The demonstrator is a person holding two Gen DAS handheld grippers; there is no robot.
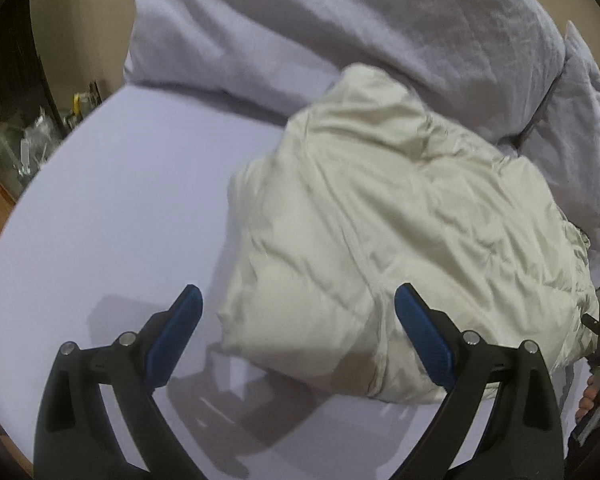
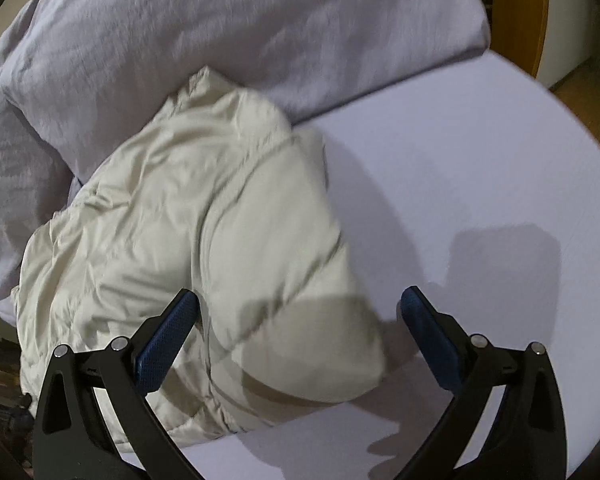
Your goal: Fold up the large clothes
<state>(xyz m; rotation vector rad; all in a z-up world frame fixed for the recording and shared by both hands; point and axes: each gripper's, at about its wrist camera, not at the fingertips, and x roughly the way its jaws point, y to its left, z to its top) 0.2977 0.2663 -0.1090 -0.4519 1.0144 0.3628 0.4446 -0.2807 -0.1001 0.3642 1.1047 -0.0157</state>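
A cream puffy jacket (image 1: 380,232) lies bunched and folded on the pale lilac bed sheet (image 1: 120,208). It also shows in the right wrist view (image 2: 196,232). My left gripper (image 1: 298,300) is open and empty, held above the jacket's near left corner. My right gripper (image 2: 300,300) is open and empty, above the jacket's near right end. Both have blue pads on black fingers. The jacket's underside is hidden.
A rumpled lilac duvet (image 1: 340,28) is piled at the back of the bed, touching the jacket; it also shows in the right wrist view (image 2: 220,24). Clutter (image 1: 24,140) stands on the floor at left. A wooden headboard edge (image 2: 520,12) is at far right. A hand (image 1: 596,396) shows at right.
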